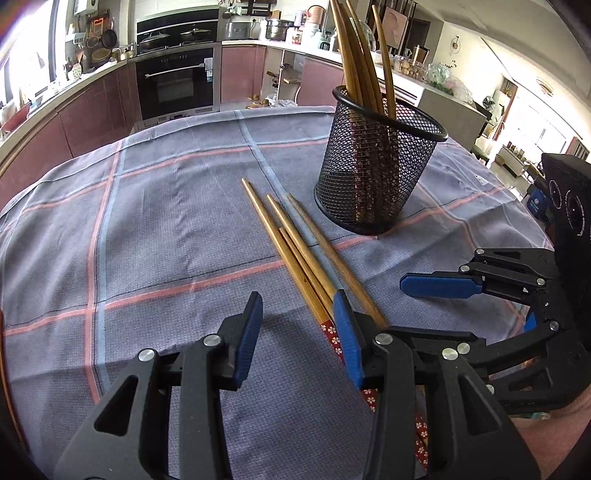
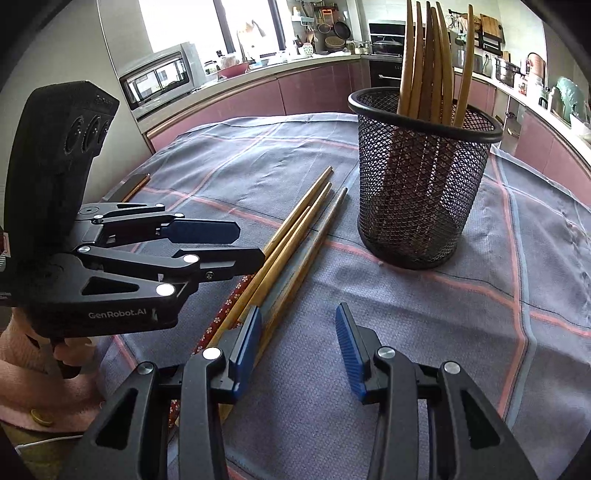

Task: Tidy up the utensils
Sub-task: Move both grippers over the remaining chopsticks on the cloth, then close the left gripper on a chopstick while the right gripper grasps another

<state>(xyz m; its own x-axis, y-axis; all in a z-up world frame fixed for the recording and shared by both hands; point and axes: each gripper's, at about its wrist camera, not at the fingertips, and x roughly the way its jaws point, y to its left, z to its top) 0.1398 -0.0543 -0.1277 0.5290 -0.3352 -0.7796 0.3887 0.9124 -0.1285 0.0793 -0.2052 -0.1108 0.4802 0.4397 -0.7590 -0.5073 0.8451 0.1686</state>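
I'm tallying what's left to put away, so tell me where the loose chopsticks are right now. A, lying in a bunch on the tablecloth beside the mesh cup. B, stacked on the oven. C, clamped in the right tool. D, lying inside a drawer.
A: the loose chopsticks lie together on the checked tablecloth next to the black mesh cup, which already holds others upright; neither tool grips any.

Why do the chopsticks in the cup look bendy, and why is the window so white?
Left wrist view: the fisheye lens curves the chopsticks in the mesh cup near the picture's edge. Right wrist view: the same curving; daylight overexposes the window.
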